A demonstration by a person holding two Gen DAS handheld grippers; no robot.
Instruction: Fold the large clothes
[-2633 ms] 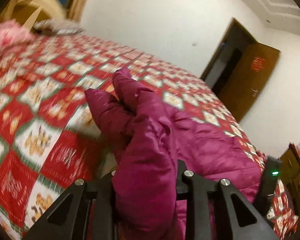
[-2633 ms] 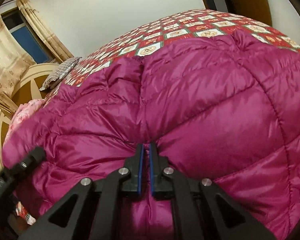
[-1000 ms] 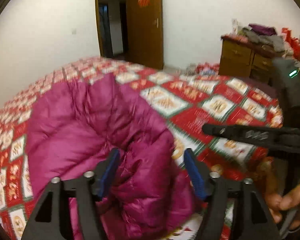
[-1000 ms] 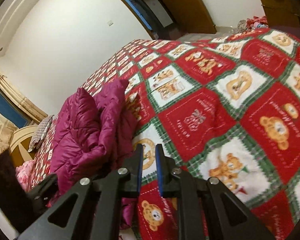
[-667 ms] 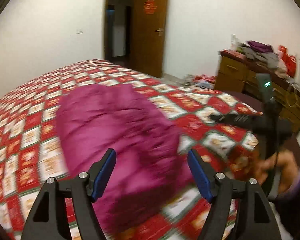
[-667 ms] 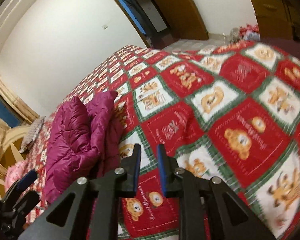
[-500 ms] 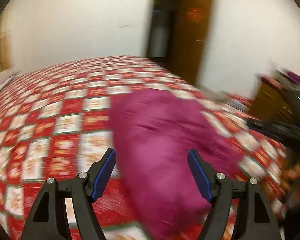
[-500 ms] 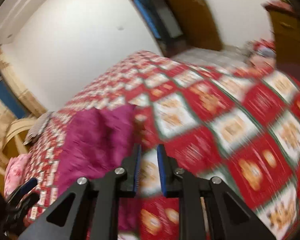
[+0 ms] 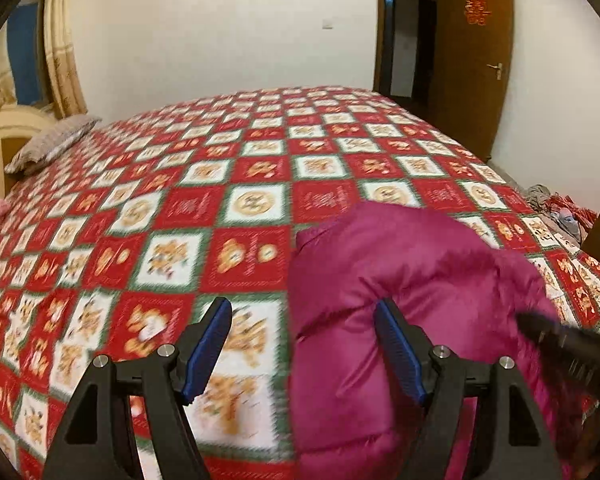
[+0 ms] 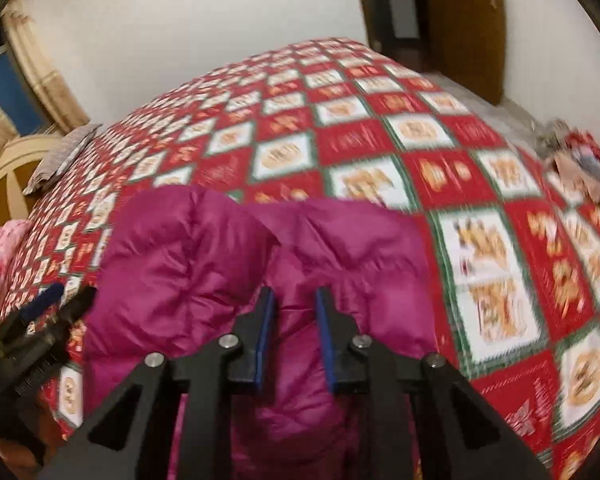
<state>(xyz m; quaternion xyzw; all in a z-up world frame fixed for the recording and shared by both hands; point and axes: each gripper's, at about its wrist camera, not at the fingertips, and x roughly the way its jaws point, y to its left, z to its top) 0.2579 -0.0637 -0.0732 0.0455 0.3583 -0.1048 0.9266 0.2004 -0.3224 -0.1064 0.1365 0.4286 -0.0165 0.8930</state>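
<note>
We see the red patchwork bedspread (image 9: pixel 236 184) filling both frames. The magenta puffer jacket (image 9: pixel 404 280) lies bunched at lower right of our left view, lower centre of the right view. Our left gripper (image 9: pixel 302 344) is spread wide, empty; our right gripper (image 10: pixel 293 336) stands parted over jacket folds, gripping nothing.

left gripper (image 9: pixel 302 344): fingers spread wide | right gripper (image 10: pixel 293 334): fingers apart, seemingly gripping nothing
</note>
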